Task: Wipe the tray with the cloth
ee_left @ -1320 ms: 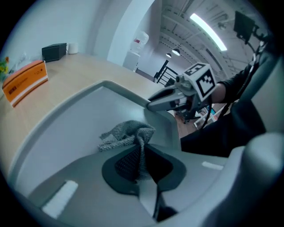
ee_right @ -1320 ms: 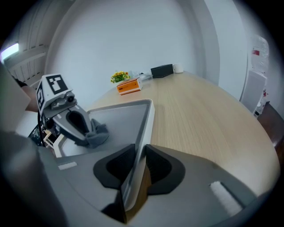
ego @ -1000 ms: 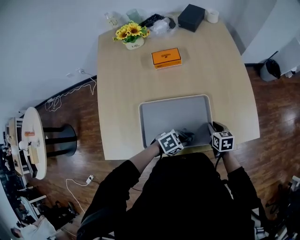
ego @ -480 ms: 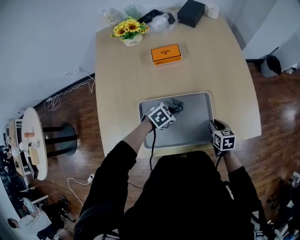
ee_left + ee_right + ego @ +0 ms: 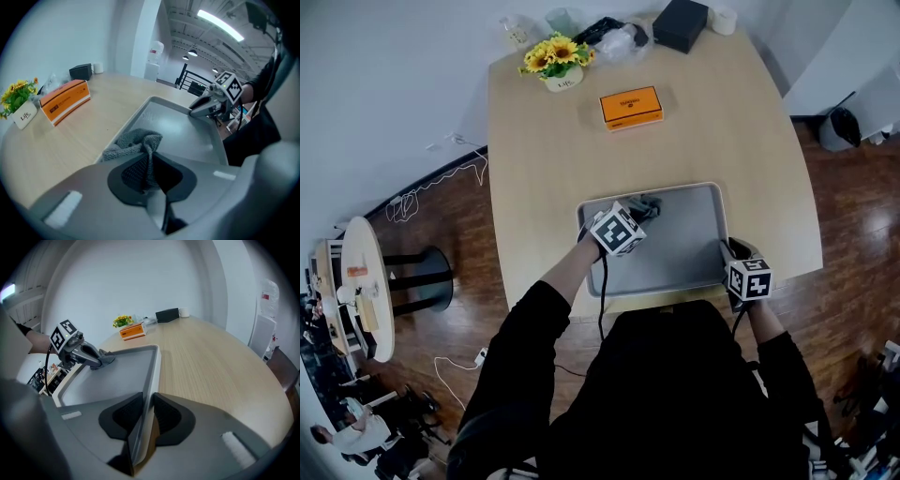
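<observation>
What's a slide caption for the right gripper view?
Right hand-held gripper clamps the tray by its rim; left hand-held gripper holds the cloth on it.

Even light is cast throughout, a ceiling strip light [image 5: 220, 26] is blown out at one o'clock, a soft sheen is left on the tray [image 5: 173, 126], and gripper-view edges are vignetted.

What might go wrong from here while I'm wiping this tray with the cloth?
The left tool pinches only a fold of the cloth, so it may slip out on a hard stroke. The right tool clamps just the thin rim of the tray, close to the edge of the table; a strong push might twist the tray loose.
</observation>
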Action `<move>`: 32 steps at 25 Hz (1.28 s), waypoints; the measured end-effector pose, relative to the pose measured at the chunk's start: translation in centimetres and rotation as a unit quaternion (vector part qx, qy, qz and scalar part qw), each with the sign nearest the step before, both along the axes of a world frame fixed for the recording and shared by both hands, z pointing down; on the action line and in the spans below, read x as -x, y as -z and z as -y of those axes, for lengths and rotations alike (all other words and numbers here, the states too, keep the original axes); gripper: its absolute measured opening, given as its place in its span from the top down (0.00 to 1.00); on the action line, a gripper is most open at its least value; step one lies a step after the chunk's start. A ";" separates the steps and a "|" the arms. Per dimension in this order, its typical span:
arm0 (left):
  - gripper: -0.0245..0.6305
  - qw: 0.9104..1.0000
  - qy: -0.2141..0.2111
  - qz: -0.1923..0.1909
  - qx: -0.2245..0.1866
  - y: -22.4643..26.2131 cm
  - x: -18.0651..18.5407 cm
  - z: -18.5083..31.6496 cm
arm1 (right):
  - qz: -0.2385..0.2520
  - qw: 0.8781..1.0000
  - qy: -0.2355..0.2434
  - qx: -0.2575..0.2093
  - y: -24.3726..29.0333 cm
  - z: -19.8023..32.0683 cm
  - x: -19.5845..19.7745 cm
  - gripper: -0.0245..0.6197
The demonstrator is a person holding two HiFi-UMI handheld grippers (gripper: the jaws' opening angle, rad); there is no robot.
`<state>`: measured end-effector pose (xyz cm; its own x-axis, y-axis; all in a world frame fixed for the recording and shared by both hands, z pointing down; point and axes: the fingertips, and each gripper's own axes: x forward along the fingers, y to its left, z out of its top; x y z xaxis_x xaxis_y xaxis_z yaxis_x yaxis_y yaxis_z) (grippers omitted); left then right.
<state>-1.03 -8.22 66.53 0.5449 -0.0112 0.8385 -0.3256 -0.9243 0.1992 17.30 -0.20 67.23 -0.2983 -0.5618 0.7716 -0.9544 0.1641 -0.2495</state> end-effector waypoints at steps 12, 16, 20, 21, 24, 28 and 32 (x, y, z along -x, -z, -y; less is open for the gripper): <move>0.96 0.997 -0.063 -0.034 0.019 -0.2 2.3 -12.6 | -0.013 1.000 -0.006 0.005 -0.2 0.1 -0.3 0.84; 0.96 0.994 -0.092 -0.037 0.038 -0.4 2.8 -15.7 | -0.018 1.000 -0.008 0.007 -0.3 0.1 -0.1 0.84; 0.96 0.992 -0.122 -0.035 0.027 -0.5 2.9 -15.7 | -0.023 1.000 -0.008 0.011 -0.4 0.1 -0.1 0.84; 0.96 0.992 -0.122 -0.031 0.020 -0.6 3.1 -14.7 | -0.024 1.000 -0.008 0.011 -0.4 0.1 -0.1 0.84; 0.96 0.995 -0.093 -0.024 0.004 -0.8 3.7 -9.4 | -0.025 1.000 -0.009 0.009 -0.2 0.2 -0.1 0.84; 0.96 0.999 -0.048 -0.007 -0.024 -0.6 5.0 -1.2 | -0.024 1.000 -0.011 0.008 -0.2 0.1 0.0 0.84; 0.96 0.999 -0.021 0.006 -0.037 -0.5 5.9 2.9 | -0.022 1.000 -0.014 0.007 -0.3 0.0 0.1 0.84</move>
